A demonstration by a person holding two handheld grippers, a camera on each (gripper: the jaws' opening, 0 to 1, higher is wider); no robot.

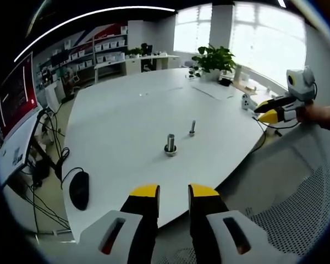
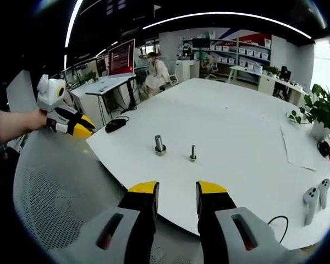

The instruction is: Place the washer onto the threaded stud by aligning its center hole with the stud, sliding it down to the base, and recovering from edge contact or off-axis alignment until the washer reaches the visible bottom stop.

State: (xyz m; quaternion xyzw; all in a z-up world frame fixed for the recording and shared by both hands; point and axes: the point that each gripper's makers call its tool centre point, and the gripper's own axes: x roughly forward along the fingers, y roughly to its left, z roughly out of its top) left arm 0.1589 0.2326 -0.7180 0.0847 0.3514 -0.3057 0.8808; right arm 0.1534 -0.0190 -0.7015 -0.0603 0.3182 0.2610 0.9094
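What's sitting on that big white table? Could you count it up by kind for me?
Threaded studs: 2, a thicker stud and a thinner stud
Computer mouse: 1
White handheld controllers: 2
Potted plant: 1
Paper sheet: 1
Total: 7

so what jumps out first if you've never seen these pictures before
The big white table with two small metal studs standing upright near its near edge: a thicker stud with a ring at its base, and a thinner stud beside it. Next, the yellow-tipped claws: the left claw and right claw, both open and held back from the table. A potted plant sits at the far edge.
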